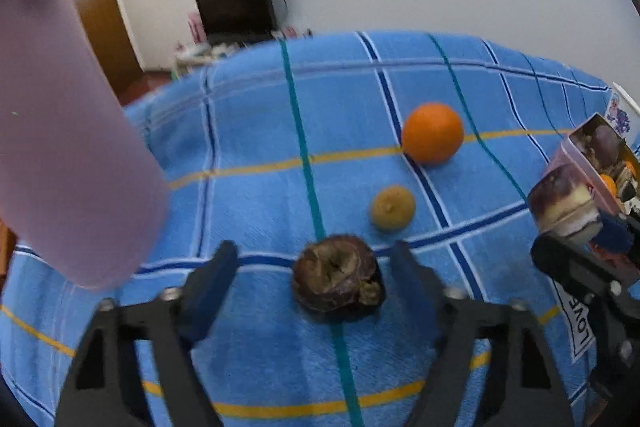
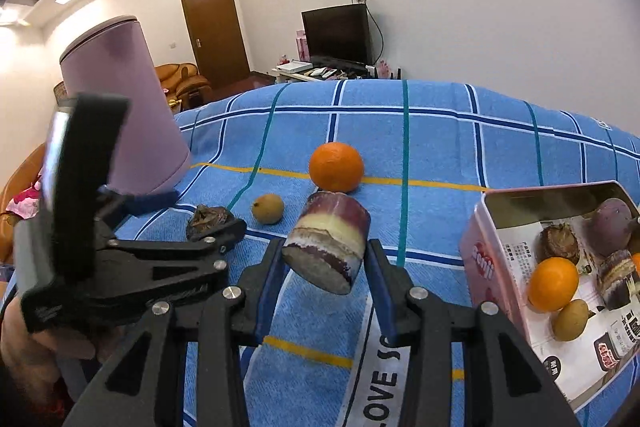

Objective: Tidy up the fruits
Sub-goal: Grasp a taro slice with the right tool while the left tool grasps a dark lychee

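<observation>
A dark brown wrinkled fruit lies on the blue checked cloth between the fingers of my left gripper. The jaws stand open around it, with a clear gap on the left side. An orange and a small yellow-brown fruit lie farther back. My right gripper is shut on a purple and yellow cane piece, held above the cloth. Just left of it, the right wrist view shows the left gripper around the dark fruit.
A pink tin box stands open at the right, holding an orange, a small yellow fruit, a dark fruit and cane pieces. A tall lilac container stands at the left. A "LOVE" label strip lies near the front of the cloth.
</observation>
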Motion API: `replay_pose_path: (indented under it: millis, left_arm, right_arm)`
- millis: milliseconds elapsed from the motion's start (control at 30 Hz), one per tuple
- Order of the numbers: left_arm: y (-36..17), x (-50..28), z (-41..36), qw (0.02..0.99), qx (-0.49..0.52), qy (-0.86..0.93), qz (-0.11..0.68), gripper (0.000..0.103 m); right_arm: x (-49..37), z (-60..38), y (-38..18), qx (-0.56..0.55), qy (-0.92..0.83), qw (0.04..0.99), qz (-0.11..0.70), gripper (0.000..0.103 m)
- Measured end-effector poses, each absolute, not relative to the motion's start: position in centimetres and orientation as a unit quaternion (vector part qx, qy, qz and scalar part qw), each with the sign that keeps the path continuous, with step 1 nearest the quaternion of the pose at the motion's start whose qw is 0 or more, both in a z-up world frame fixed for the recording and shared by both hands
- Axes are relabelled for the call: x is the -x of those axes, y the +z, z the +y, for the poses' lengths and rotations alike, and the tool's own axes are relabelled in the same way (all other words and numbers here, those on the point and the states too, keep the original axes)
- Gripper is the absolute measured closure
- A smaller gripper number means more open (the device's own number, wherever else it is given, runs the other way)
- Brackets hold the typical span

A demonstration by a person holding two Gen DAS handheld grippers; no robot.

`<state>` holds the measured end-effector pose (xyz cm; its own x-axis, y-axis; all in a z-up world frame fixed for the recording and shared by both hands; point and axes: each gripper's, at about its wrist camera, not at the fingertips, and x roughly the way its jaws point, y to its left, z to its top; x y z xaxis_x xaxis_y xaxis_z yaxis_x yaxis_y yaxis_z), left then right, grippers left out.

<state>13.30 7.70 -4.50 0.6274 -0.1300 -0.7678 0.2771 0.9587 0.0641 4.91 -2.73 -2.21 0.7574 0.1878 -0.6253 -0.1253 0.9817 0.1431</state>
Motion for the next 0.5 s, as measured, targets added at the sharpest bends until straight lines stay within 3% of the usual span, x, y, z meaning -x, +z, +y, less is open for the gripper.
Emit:
replay_pose_path:
  millis: [133, 300, 500]
  left_arm:
    - [-4.7, -13.5, 7.9, 0.892, -0.072, -0.137, 0.425, 0.057]
    - [-3.9, -13.0, 8.6, 0.903, -0.055, -0.135, 0.404, 0.057]
    - [-1.2, -10.5, 10.8, 0.947, -0.021, -0.088, 0.307, 0.057]
  right_arm:
    - [-4.8, -2.9, -2.4, -0.049, 0.08, 0.936, 0.34, 0.06]
    - [-4.6, -3.2, -2.3, -0.057, 0.078, 0.937, 0.334, 0.06]
    - [-3.5, -3.1, -1.4, -0.054, 0.094, 0.949, 0.296, 0.06]
